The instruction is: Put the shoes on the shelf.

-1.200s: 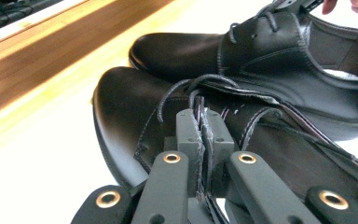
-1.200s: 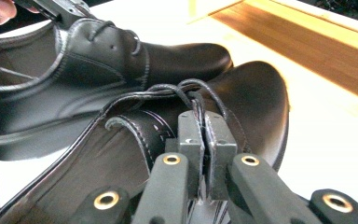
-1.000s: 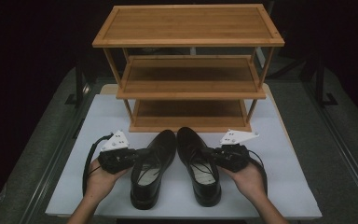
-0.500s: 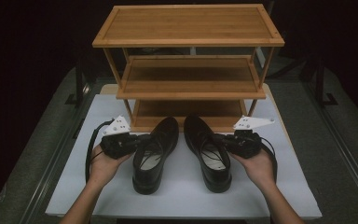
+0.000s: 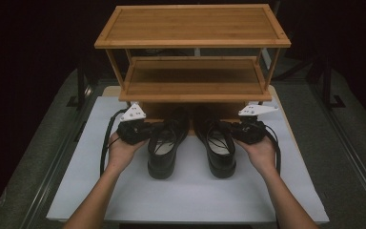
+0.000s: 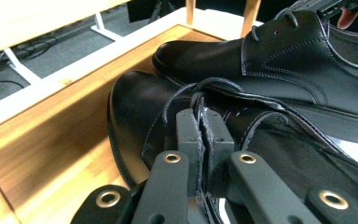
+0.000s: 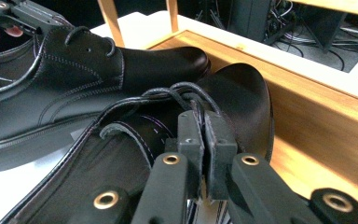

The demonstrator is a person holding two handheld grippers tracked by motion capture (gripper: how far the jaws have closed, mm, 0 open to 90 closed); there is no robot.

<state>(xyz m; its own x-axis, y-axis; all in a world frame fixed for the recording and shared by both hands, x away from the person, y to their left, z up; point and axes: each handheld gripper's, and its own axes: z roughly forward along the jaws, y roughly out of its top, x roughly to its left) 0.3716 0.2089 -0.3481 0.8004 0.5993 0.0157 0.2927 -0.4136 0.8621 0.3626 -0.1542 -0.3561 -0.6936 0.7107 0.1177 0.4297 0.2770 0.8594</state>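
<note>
Hands (image 5: 124,151) low, level — tongs (image 5: 134,130) gripping shoes (image 5: 164,143)

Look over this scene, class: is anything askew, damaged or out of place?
Nothing stands out. The left shoe and right shoe sit upright, side by side, toes at the bamboo rack's bottom shelf. Each gripper, left and right, is clamped on its shoe's upper edge.

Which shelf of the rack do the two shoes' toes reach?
The bottom shelf; both shoes poke under the middle shelf, and the top shelf is bare.
</note>
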